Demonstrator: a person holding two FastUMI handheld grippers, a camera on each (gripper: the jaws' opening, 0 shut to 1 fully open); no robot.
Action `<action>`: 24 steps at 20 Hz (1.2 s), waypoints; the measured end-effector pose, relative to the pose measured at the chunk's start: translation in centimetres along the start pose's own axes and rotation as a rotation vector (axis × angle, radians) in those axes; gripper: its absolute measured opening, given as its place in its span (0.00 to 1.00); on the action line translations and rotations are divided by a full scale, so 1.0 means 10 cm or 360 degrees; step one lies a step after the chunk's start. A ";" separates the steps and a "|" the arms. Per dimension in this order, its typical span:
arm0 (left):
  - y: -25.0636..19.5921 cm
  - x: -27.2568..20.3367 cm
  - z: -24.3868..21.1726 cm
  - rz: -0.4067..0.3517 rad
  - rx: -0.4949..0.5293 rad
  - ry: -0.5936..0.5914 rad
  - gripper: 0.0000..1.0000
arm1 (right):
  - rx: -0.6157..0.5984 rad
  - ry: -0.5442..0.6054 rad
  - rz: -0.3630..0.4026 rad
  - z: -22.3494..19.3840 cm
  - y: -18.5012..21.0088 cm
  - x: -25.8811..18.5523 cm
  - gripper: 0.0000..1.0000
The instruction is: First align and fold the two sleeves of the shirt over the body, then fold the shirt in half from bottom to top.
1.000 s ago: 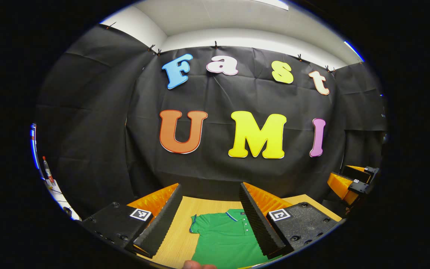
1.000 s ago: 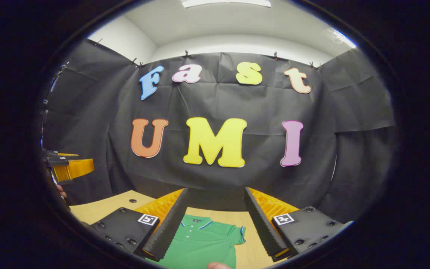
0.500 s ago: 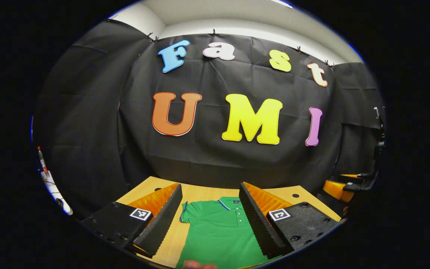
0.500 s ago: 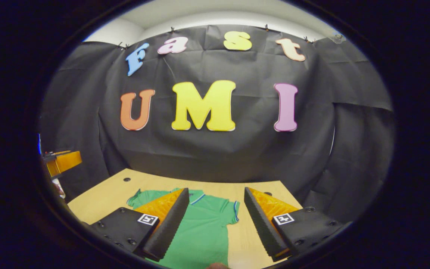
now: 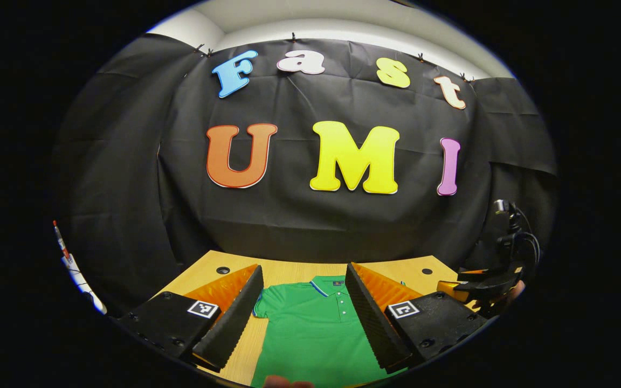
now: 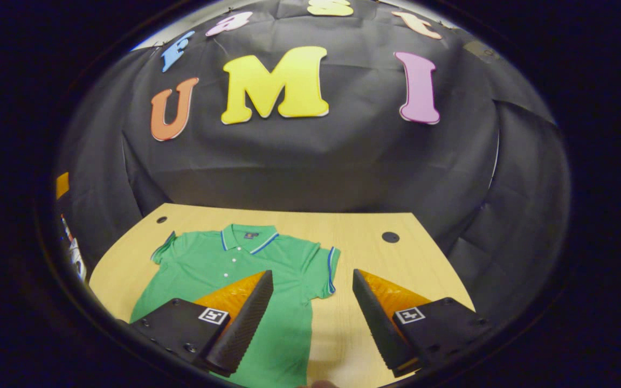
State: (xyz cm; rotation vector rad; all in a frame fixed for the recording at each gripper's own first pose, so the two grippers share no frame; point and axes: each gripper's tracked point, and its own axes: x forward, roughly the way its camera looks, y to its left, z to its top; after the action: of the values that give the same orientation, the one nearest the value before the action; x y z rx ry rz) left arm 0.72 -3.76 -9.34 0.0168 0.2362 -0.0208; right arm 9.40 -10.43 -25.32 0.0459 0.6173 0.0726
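Note:
A green polo shirt with a blue-and-white edged collar lies flat on the wooden table, front up, collar toward the back wall, both short sleeves spread out. My right gripper hovers open above the table, and the shirt's sleeve lies between its fingers. My left gripper is open too, held above the shirt, whose collar and button placket show between the fingers. The right gripper appears at the far right of the left gripper view, low over the table.
Two round cable holes sit near the table's back corners. The black cloth wall rises right behind the table's far edge. A red-capped marker stands off the table's left side. Bare wood lies right of the shirt.
Both views have tipped downward toward the table. The right gripper's view dropped most, and the whole upper shirt now shows in it. Both grippers stayed open.

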 end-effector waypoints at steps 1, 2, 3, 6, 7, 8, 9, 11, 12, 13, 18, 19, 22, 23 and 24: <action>0.02 0.03 -0.02 0.0033 -0.0005 0.0018 0.98 | 0.0014 0.0031 0.0003 -0.04 -0.03 0.11 0.96; 0.00 0.05 -0.01 0.0050 -0.0027 0.0024 0.98 | 0.0021 0.0055 0.0005 -0.07 -0.07 0.26 0.95; -0.04 0.07 0.01 0.0061 -0.0046 0.0029 0.98 | 0.0021 0.0078 0.0002 -0.11 -0.11 0.41 0.95; -0.10 0.13 0.03 0.0084 -0.0012 0.0035 0.98 | 0.0015 0.0161 -0.0002 -0.28 -0.19 0.86 0.96; -0.11 0.13 0.04 0.0097 0.0004 0.0033 0.98 | 0.0019 0.0189 -0.0001 -0.34 -0.21 1.02 0.96; -0.11 0.15 0.05 0.0112 0.0013 0.0036 0.98 | 0.0026 0.0220 -0.0010 -0.42 -0.23 1.15 0.95; -0.11 0.15 0.04 0.0126 0.0013 0.0042 0.98 | 0.0041 0.0256 -0.0024 -0.49 -0.28 1.29 0.96; -0.06 0.14 -0.02 0.0178 0.0013 0.0070 0.98 | 0.0079 0.0333 -0.0050 -0.66 -0.31 1.53 0.96; -0.02 0.13 -0.07 0.0211 0.0015 0.0089 0.98 | 0.0087 0.0362 -0.0045 -0.75 -0.30 1.60 0.96; 0.02 0.12 -0.10 0.0231 0.0015 0.0107 0.98 | 0.0078 0.0372 -0.0049 -0.78 -0.28 1.65 0.94; 0.10 0.07 -0.16 0.0291 -0.0009 0.0155 0.98 | 0.0103 0.0444 -0.0053 -0.93 -0.28 1.78 0.63; 0.10 0.07 -0.17 0.0289 -0.0002 0.0159 0.98 | 0.0072 0.0417 -0.0105 -0.90 -0.37 1.85 0.63; 0.12 0.06 -0.17 0.0292 0.0003 0.0165 0.99 | 0.0094 0.0413 -0.0088 -0.87 -0.38 1.87 0.17; 0.13 0.06 -0.18 0.0296 0.0001 0.0169 0.99 | 0.0110 0.0426 -0.0084 -0.86 -0.37 1.84 0.17; 0.15 0.05 -0.19 0.0300 -0.0002 0.0175 0.98 | 0.0125 0.0433 -0.0072 -0.86 -0.37 1.87 0.02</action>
State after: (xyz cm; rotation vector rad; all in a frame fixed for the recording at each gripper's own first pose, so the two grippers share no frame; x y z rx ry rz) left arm 0.82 -2.21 -11.27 0.0391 0.3436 0.1682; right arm 19.80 -12.42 -43.32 0.0992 0.8928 0.0101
